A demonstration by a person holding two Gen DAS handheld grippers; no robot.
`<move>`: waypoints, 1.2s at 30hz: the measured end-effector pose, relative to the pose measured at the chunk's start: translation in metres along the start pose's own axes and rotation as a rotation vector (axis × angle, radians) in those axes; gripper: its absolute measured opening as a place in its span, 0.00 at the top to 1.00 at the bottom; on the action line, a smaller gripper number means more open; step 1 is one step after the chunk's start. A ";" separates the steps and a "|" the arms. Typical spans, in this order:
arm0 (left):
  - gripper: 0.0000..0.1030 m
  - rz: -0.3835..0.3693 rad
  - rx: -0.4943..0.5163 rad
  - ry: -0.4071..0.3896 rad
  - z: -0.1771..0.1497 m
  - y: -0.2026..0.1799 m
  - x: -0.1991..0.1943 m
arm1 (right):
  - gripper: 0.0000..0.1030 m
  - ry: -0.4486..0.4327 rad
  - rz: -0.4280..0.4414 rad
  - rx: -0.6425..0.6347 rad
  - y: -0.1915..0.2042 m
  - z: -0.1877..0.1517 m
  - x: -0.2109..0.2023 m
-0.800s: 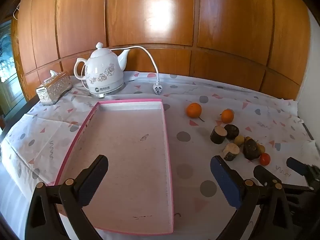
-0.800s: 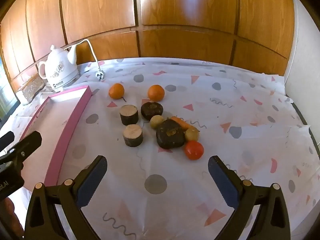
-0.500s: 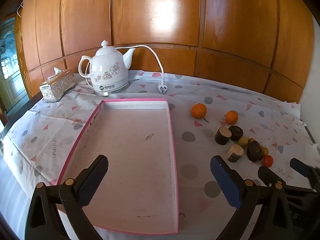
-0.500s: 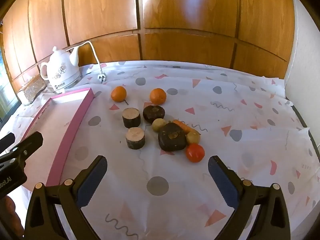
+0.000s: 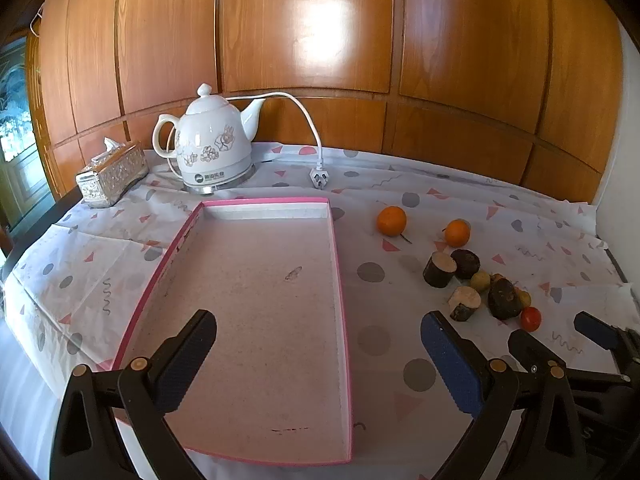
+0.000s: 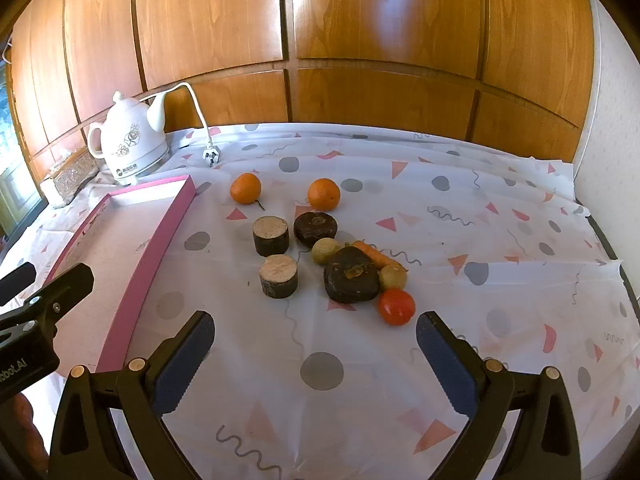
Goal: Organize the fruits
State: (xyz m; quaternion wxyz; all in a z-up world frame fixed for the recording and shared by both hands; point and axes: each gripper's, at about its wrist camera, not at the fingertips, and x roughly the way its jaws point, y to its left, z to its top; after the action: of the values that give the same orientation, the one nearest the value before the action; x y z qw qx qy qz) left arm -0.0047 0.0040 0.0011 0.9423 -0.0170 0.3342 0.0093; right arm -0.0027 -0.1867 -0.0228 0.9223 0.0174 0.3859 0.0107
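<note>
Pink tray [image 5: 256, 320] sits empty—both grippers, left gripper [image 5: 320, 360] and right gripper [image 6: 316, 354], spread wide, have drifted back slightly, fruit pile [image 6: 352, 276] at twelve o'clock untouched.

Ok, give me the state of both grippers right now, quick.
Left gripper: jaws open, empty, over the pink tray.
Right gripper: jaws open, empty, short of the red tomato.
</note>
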 end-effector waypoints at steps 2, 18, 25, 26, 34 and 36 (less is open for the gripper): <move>0.00 0.000 0.002 -0.002 0.000 -0.001 -0.001 | 0.01 -0.002 0.000 0.001 0.000 0.000 0.000; 0.00 -0.007 0.019 -0.004 0.001 -0.007 -0.004 | 0.01 -0.009 -0.005 0.009 -0.003 -0.002 -0.002; 0.00 -0.009 0.023 -0.002 0.000 -0.008 -0.004 | 0.01 -0.002 -0.006 0.013 -0.005 -0.002 -0.001; 0.00 -0.009 0.023 -0.002 0.000 -0.008 -0.004 | 0.01 -0.001 -0.006 0.013 -0.006 -0.002 -0.001; 0.00 -0.015 0.031 -0.003 -0.001 -0.011 -0.003 | 0.01 -0.001 -0.011 0.013 -0.008 -0.002 -0.001; 0.00 -0.017 0.032 -0.004 -0.001 -0.011 -0.003 | 0.01 -0.003 -0.014 0.014 -0.009 -0.002 -0.001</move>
State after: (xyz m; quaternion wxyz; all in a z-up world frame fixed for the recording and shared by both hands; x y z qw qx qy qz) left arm -0.0075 -0.0075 0.0029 0.9431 -0.0048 0.3324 -0.0042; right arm -0.0044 -0.1956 -0.0242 0.9227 0.0213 0.3848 0.0015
